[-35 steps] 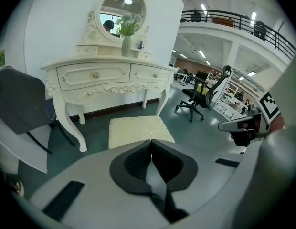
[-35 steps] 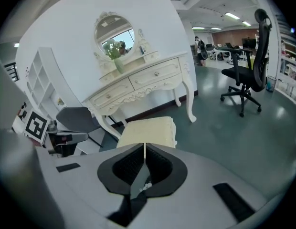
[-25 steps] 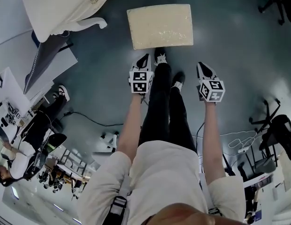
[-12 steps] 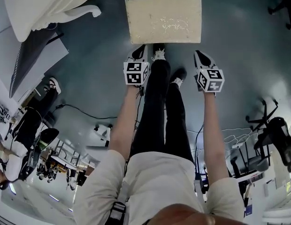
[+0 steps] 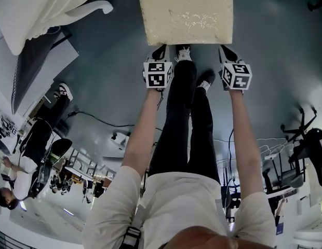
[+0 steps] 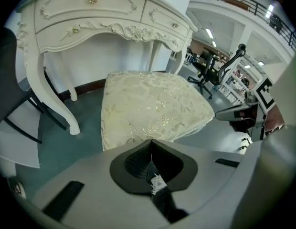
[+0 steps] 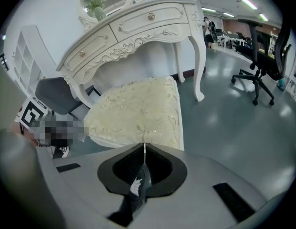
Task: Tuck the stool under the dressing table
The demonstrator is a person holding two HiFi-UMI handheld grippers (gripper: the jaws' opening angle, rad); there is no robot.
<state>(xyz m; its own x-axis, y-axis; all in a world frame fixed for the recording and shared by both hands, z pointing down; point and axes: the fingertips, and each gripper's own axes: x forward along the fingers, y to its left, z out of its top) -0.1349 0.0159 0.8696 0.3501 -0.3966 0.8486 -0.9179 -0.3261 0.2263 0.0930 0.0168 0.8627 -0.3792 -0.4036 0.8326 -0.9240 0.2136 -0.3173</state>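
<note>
The stool point(image 5: 185, 14) has a cream brocade cushion and stands on the grey floor just ahead of my feet. The white carved dressing table point(image 5: 47, 9) is off to its far left in the head view. In the gripper views the table point(image 6: 90, 18) point(image 7: 138, 32) rises right behind the stool point(image 6: 153, 106) point(image 7: 136, 111). My left gripper point(image 5: 161, 51) point(image 6: 150, 142) is shut and empty, its tip at the cushion's near left edge. The right gripper point(image 5: 225, 49) point(image 7: 145, 145) is also shut and empty, at the near right edge. I cannot tell if either touches the cushion.
A grey chair point(image 6: 5, 80) point(image 7: 55, 94) sits left of the dressing table. A black office chair point(image 7: 262, 56) stands on the floor to the right, another point(image 5: 306, 144) behind me. A person point(image 5: 36, 139) and a floor cable point(image 5: 93, 126) are to the left.
Both grippers have moved forward from about a hand's width short of the stool to its near edge. The stool now appears larger and closer in the head view.
</note>
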